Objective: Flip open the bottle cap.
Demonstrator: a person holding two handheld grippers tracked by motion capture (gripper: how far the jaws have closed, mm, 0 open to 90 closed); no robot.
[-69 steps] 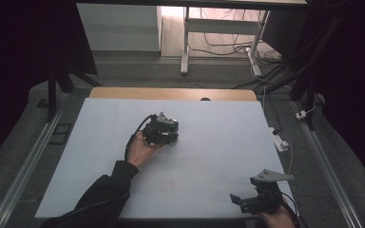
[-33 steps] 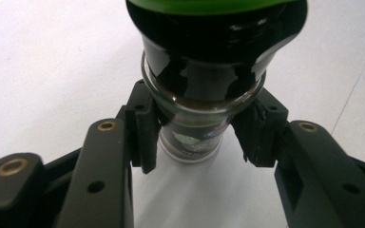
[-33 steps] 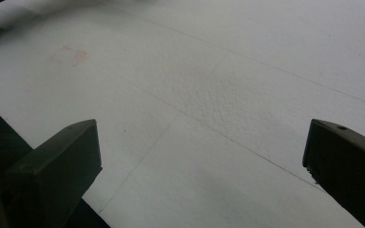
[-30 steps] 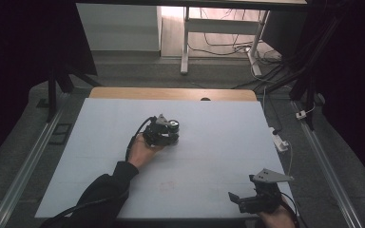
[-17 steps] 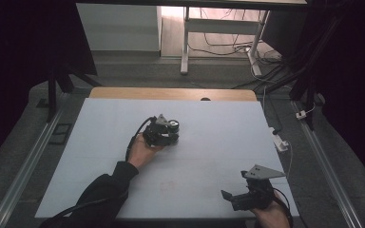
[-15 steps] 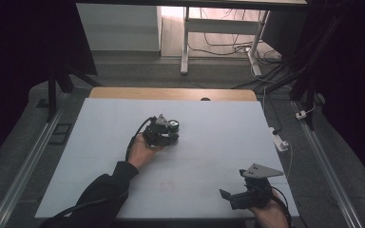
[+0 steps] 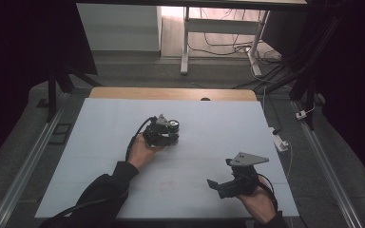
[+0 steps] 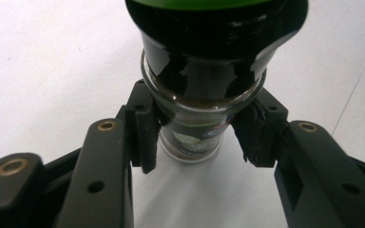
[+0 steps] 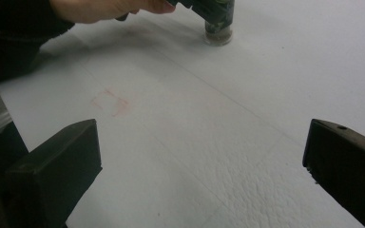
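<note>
The table is lit brightly amid dark surroundings; glare is seen on the blurred jar.

Left gripper mid-table on white sheet, left hand holding it; right gripper near right edge, jaws apart.

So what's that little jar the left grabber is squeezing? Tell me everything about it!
The jar is small, of clear glass, with dark brown powder or grains inside and a printed label low on its side. A big glossy dark cap tops it. It stands upright on the white table, near the middle. The left hand-held gripper pinches it just under the cap, one black pad on each side. In the right gripper view it shows far off, beside the person's hand.
</note>
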